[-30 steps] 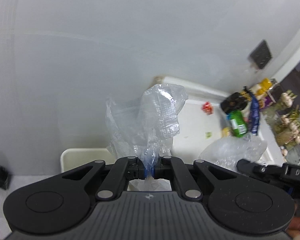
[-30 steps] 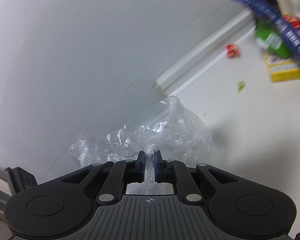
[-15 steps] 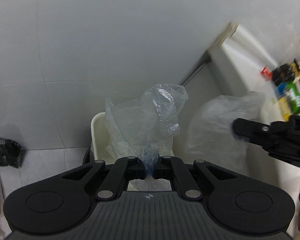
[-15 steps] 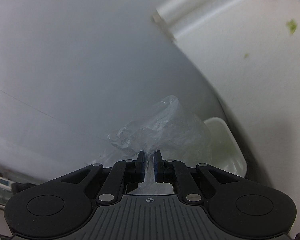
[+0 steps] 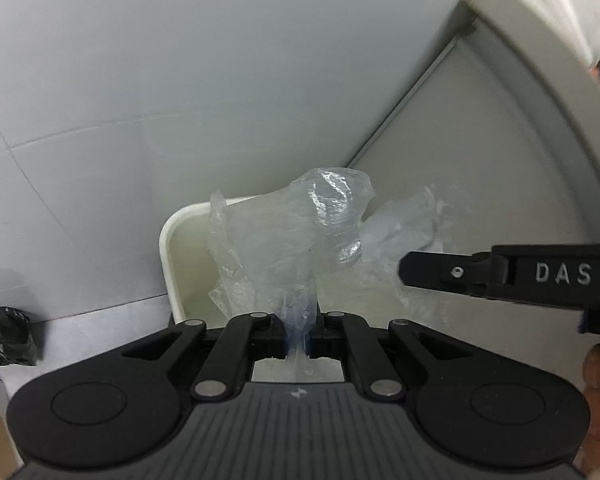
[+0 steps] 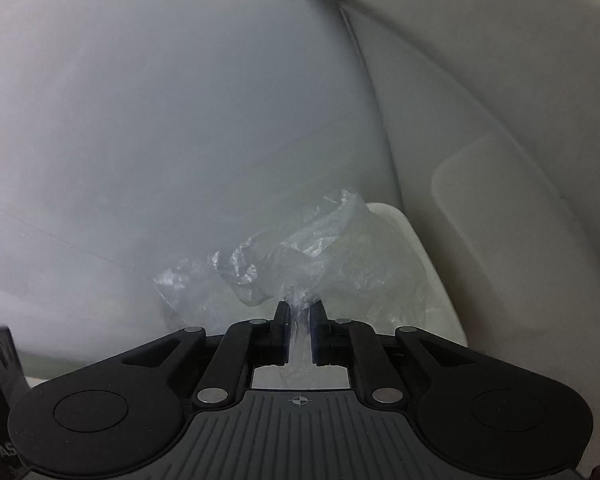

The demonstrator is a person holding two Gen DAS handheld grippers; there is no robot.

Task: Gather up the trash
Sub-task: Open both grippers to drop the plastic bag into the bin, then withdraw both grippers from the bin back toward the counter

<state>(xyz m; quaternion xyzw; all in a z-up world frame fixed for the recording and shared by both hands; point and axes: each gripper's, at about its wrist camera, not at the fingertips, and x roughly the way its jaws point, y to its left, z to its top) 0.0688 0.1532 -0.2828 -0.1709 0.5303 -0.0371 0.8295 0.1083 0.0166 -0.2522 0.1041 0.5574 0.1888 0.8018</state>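
**A:** How far along is the trash collecting?

**B:** Close to the drop, I'd say. The left gripper (image 5: 299, 328) has its fingers closed tight on a twisted neck of clear plastic film (image 5: 300, 232), and the film balloons up right above the white bin (image 5: 168, 248), over its open mouth.

**A:** And the other hand?

**B:** The right gripper (image 6: 299, 320) comes in beside the bin from the cabinet side. Its fingers have just eased apart a touch, with a narrow gap showing, but a strip of crumpled film (image 6: 320, 256) is caught between them and stands up above the bin's far rim.

**A:** One sheet or two?

**B:** I cannot tell. It may be one bag held at two places, or two separate wads.

**A:** Is anything in the bin yet?

**B:** What I can see of the inside, under the film, looks bare and pale. So nothing is dropped yet. Carrying it to the bin looks done, and letting go is what's left.

**A:** Anything more to pick up?

**B:** There's a black bag (image 5: 4, 336) on the floor, well to the bin's left. I can't say whether it counts.
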